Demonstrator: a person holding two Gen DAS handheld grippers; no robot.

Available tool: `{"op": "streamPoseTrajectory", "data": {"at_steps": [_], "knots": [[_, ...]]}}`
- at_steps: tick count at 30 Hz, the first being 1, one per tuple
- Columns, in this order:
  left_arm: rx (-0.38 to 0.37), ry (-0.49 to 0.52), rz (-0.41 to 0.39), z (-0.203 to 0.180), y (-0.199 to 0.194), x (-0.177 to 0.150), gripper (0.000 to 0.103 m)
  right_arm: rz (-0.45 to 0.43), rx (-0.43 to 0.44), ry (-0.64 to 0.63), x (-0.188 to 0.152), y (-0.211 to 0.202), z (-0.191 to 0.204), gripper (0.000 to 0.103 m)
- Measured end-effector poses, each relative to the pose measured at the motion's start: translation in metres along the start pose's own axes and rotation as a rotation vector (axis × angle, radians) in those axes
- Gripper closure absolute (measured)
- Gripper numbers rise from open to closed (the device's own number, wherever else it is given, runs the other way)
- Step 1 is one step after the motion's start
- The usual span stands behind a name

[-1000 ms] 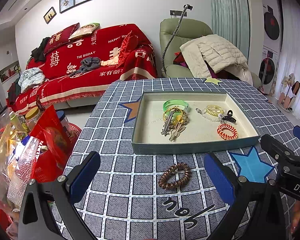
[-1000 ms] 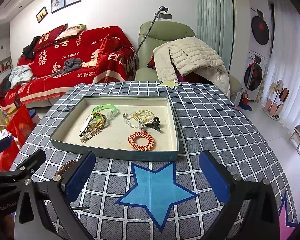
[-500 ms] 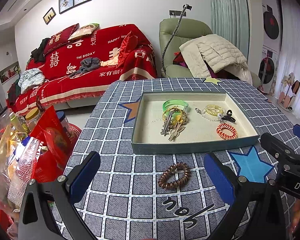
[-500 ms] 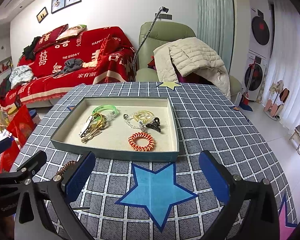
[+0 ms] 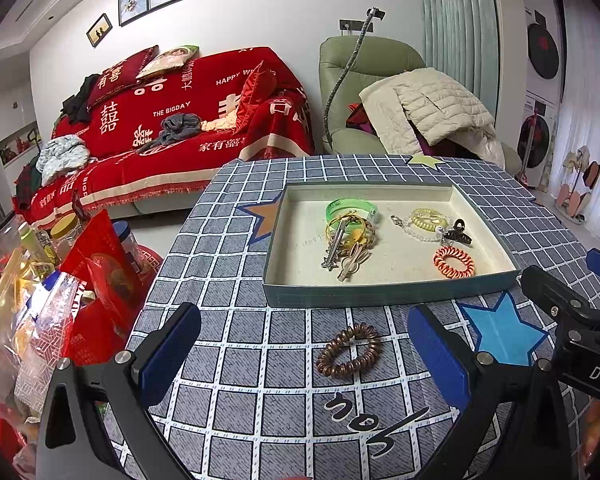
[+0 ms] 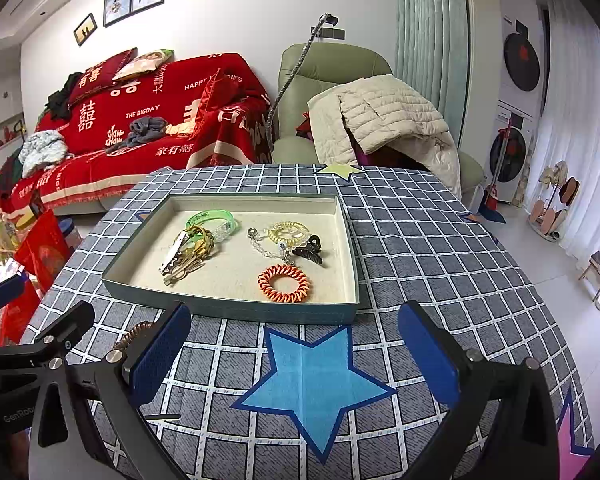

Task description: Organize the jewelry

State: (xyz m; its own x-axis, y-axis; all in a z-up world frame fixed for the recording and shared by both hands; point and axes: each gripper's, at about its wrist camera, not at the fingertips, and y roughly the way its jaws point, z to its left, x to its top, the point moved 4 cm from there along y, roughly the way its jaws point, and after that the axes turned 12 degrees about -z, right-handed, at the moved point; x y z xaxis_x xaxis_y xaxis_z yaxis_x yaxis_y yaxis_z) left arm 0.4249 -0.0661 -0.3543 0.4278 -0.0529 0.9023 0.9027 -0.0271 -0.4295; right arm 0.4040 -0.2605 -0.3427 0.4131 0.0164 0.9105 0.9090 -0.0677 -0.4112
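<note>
Left wrist view shows your left hand-held gripper (image 5: 304,356) spread wide, empty, the brown hair tie (image 5: 348,349) lying on the desk between its fingers, just outside the tray (image 5: 388,293). Lower straight down, pinch one side of the coil, then lift over the rim; your right hand-held gripper (image 6: 294,354) hangs wide too.

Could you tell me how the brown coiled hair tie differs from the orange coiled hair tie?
The brown coiled hair tie lies outside on the checked tablecloth, while the orange coiled hair tie lies inside the teal tray. The brown one is dark and plain; the orange one is bright with pale streaks. Both are spiral rings lying flat.
</note>
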Motion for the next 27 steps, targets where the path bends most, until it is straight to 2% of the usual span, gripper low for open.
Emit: {"op": "streamPoseTrajectory", "data": {"at_steps": [27], "knots": [[0.000, -0.003, 0.011, -0.0012, -0.0008, -0.0080, 0.000, 0.000, -0.001, 0.000, 0.0001, -0.0002, 0.0003, 0.000]]}}
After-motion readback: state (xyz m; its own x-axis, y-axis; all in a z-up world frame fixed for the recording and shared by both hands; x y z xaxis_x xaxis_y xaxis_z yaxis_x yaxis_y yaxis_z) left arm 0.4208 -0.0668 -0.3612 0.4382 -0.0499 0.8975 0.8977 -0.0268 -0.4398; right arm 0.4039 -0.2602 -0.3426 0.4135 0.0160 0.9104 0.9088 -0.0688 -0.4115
